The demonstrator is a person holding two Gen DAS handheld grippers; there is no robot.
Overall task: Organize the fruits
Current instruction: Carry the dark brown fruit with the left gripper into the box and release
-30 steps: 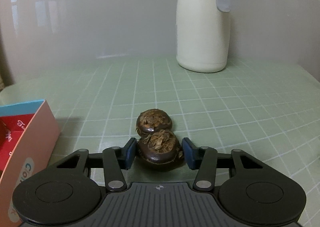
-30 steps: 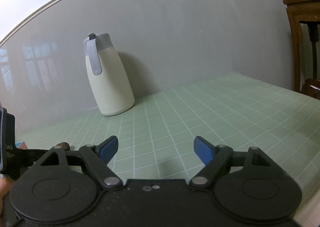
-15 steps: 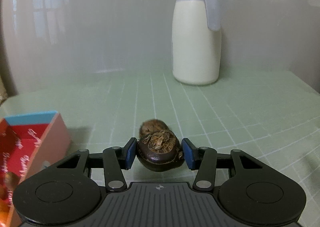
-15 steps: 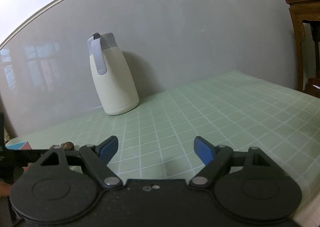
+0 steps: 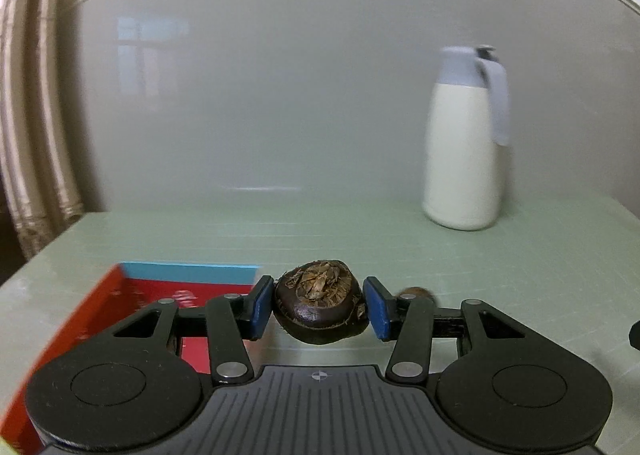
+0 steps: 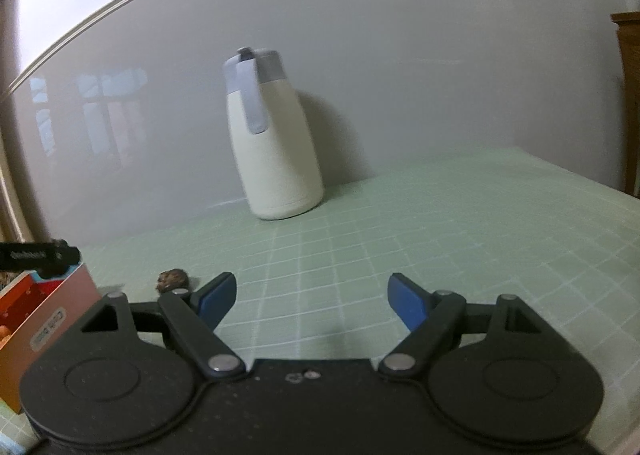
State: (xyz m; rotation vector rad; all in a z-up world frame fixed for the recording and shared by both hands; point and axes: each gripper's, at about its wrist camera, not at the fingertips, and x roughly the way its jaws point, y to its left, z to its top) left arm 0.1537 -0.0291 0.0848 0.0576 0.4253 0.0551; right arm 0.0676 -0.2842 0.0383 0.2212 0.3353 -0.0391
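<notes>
Left claw (image 5: 319,309) grips chestnut (image 5: 319,307); green checked tablecloth (image 6: 440,223), grey wall (image 5: 280,95).

Green gridded table (image 6: 460,239) (tiled look) bears jug (image 6: 276,159), box (image 6: 52,319), chestnut (image 6: 173,279).

No text reads clearly. The red box (image 6: 48,311) carries a pale oval label (image 6: 47,330) on its pink side, too blurred to make out. White lettering on the black bar (image 6: 38,255) just above that box is likewise illegible, perhaps a brand name.
</notes>
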